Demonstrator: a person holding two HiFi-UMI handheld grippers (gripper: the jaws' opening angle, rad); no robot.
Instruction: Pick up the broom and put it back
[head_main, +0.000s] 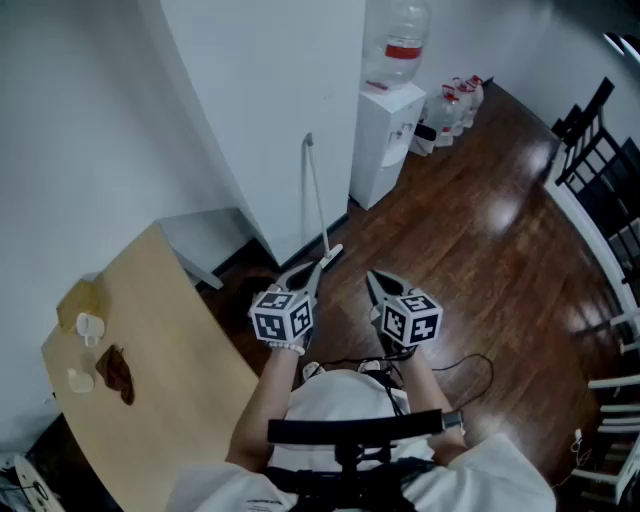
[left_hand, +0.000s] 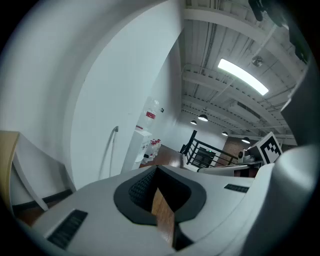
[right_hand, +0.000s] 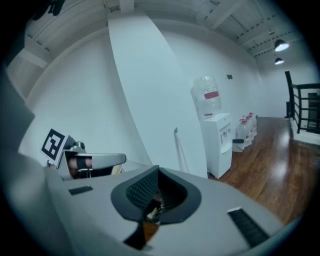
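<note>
Broom (head_main: 316, 195) leans nearly upright vs. the white wall (head_main: 250, 100), just left of the water cooler (head_main: 385, 140); its lower end is hidden behind the left gripper (head_main: 335, 250) in head view. Nothing holds it. Left gripper: jaws pressed together at tips, nothing btw them, only wood floor (head_main: 480, 250) seen through the slit. Right gripper (head_main: 372, 275): jaws pressed together too, empty. Both held side by side, tilted down, apart from broom. Wooden table (head_main: 150, 340) on person's left.
</note>
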